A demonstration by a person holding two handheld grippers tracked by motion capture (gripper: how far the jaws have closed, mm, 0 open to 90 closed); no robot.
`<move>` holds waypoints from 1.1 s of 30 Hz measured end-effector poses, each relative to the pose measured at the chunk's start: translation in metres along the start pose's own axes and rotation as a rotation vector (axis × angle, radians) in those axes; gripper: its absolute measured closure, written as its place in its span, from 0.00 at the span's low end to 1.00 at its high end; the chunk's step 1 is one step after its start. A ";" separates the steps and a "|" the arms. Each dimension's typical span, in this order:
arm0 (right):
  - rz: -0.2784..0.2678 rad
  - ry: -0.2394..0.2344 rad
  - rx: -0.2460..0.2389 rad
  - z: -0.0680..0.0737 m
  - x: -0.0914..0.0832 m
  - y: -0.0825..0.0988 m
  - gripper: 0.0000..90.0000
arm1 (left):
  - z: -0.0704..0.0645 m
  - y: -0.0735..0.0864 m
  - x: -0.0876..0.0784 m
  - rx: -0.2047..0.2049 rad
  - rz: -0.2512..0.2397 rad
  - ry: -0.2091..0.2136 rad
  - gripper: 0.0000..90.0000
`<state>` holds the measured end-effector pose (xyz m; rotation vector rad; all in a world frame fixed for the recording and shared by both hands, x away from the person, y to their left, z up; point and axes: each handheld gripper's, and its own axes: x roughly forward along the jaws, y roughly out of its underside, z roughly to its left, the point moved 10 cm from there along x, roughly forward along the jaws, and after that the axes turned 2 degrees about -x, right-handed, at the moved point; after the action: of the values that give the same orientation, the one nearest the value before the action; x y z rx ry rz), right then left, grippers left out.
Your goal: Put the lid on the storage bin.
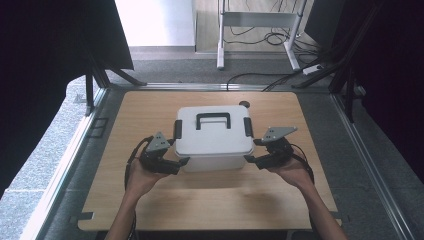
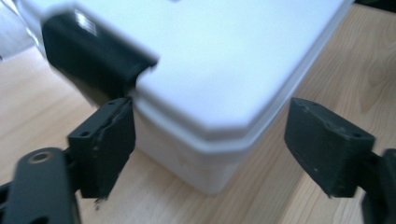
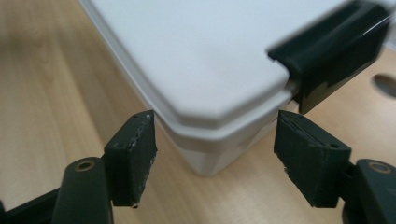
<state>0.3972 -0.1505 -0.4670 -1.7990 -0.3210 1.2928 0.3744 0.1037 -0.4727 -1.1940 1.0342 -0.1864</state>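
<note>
A white plastic box [image 1: 214, 135] with a shut lid, a black handle [image 1: 213, 120] and a black latch on each side stands in the middle of the wooden table [image 1: 210, 200]. My left gripper [image 1: 179, 152] is at the box's near left corner, open. In the left gripper view the corner [image 2: 224, 56] lies between the jaws of the left gripper [image 2: 210, 112], with the left latch [image 2: 93, 51] just above one jaw. My right gripper [image 1: 254, 150] is open at the near right corner. In the right gripper view that corner [image 3: 196, 56] sits between the jaws of the right gripper [image 3: 215, 122], below the right latch [image 3: 331, 51].
A small dark hole [image 1: 244, 104] is in the tabletop just behind the box. Bare wood lies in front of the box and on both sides. Metal rails [image 1: 75, 150] run along the table's sides, black curtains hang left and right, and cables [image 1: 280, 75] lie on the floor behind.
</note>
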 end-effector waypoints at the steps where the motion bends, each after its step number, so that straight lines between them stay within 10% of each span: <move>1: -0.010 0.009 -0.004 -0.001 -0.001 -0.003 0.37 | 0.000 -0.005 -0.002 -0.004 -0.015 0.003 0.21; 9: -0.009 0.022 0.024 -0.011 -0.004 -0.015 0.34 | 0.005 -0.006 0.001 -0.008 0.030 -0.019 0.16; 20: -0.022 0.037 0.088 -0.007 -0.016 0.020 0.15 | 0.009 0.051 -0.013 -0.098 0.085 -0.032 0.00; 33: 0.042 0.125 0.186 -0.001 -0.021 0.088 0.00 | -0.005 0.101 -0.002 -0.104 0.148 -0.023 0.00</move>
<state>0.3656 -0.2156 -0.5207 -1.7262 -0.0913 1.1922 0.3312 0.1429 -0.5555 -1.2049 1.1183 -0.0037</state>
